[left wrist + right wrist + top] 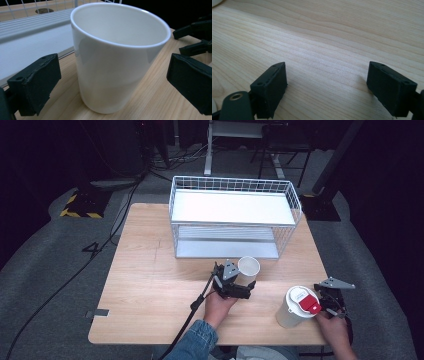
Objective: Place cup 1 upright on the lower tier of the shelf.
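Leftmost on the wooden worktop (150, 285), bare boards run from the near edge up to a white wire rack (235, 217) standing at the far side, its two shelves empty. Just in front of the rack's lower shelf, near the centre, a white cup (248, 268) stands upright on the worktop. The left tongs (239, 287), held in the person's left hand (218, 304), reach the cup from the near side; in the left gripper view the jaws stand apart, one on either side of the cup (117, 57), neither visibly touching its wall. Further right, near the front edge, stands a white container (291, 310) with a white lid and a red flap. Just beside it, at the far right, the right tongs (327, 301) sit in the person's right hand (334, 327); in the right gripper view their jaws are spread wide over bare wood (324, 50), gripping nothing.
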Tool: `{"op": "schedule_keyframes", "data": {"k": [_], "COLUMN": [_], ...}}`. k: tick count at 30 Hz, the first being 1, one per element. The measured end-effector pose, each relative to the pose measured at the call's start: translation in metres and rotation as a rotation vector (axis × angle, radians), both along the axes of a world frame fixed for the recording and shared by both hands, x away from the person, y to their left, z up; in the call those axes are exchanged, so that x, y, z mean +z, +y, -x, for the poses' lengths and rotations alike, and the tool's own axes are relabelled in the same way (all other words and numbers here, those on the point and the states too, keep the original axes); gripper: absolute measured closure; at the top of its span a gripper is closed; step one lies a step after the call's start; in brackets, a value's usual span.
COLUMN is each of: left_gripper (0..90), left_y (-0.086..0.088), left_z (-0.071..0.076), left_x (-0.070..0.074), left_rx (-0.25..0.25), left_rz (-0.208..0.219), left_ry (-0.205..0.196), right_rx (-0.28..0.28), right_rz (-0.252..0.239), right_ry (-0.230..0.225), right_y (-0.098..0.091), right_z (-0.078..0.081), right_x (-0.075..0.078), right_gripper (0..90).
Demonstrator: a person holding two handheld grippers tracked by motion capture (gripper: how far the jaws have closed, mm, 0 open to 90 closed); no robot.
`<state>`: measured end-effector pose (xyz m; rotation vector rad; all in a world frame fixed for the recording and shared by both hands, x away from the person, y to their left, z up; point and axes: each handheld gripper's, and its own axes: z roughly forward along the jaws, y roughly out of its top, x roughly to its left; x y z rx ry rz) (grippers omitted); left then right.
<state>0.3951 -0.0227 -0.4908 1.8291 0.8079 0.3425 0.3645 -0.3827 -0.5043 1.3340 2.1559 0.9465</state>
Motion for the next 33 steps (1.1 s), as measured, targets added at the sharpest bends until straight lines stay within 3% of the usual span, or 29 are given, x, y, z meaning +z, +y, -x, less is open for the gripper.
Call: {"op": "schedule_keyframes", "data": {"k": [8,16,21,26,33], "left_gripper": [0.0,4.5,15.3,21.7,22.3], "left_y": [-0.006,-0.011,-0.014,-0.016,-0.016], "left_z": [-0.007,-0.006,-0.006,-0.006,-0.006], "left_x": [-0.007,-0.007,-0.007,-0.007,-0.006], "left_rx": [0.018,0.015,0.003,0.002,0.006], "left_rz": [0.009,-0.036,-0.085,-0.095,-0.106], "left_ry": [0.007,-0.014,-0.023,-0.017,-0.020], "right_rx": [0.000,0.000,0.000,0.000,0.000], "right_rz": [0.000,0.000,0.000,0.000,0.000], "right_ry": [0.000,0.000,0.000,0.000,0.000], "right_y": [0.000,0.000,0.000,0.000,0.000], "right_z": [0.000,0.000,0.000,0.000,0.000], "right_x": [0.000,0.000,0.000,0.000,0.000], "right_gripper": [16.9,17.0,17.0,17.0,17.0]}}
